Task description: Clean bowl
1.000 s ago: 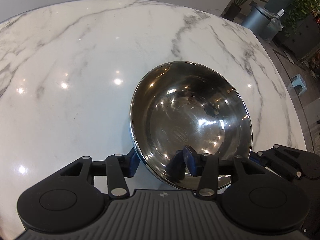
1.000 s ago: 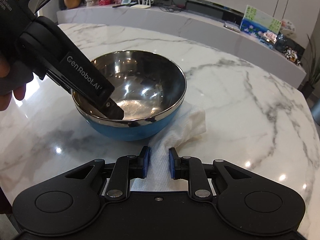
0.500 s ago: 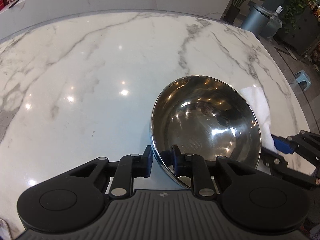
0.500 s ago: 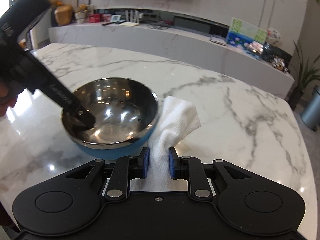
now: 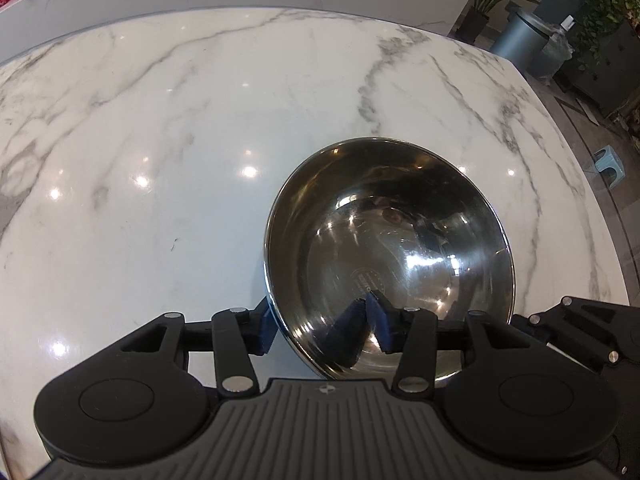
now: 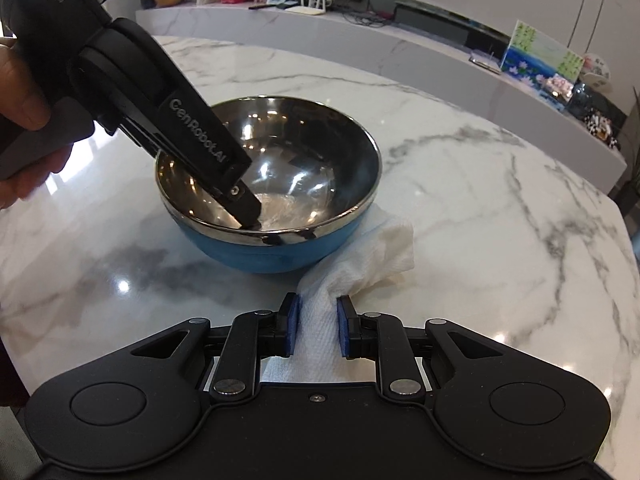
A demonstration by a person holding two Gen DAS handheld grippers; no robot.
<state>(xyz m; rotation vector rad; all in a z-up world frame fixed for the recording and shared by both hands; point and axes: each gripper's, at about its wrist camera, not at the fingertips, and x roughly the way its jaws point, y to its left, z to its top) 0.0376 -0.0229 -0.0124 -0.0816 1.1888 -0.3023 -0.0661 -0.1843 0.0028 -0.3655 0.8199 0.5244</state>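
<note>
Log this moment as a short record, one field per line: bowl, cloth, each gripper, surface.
bowl: steel inside, blue outside, upright on the table, looks empty
cloth: white paper towel, lying beside the bowl, one end pinched
left gripper: straddling the bowl's near rim, one finger inside, one outside, with a visible gap to the rim
right gripper: shut on the paper towel
surface: white marble table
wiping: not yet started, towel outside the bowl

The left black two-finger gripper with blue pads (image 5: 322, 326) stands wide open, angling down from ten o'clock in the right wrist view, gripped by a bare hand (image 6: 24, 120). The right black two-finger gripper with blue pads (image 6: 318, 330) is closed narrowly on white paper at six o'clock.
</note>
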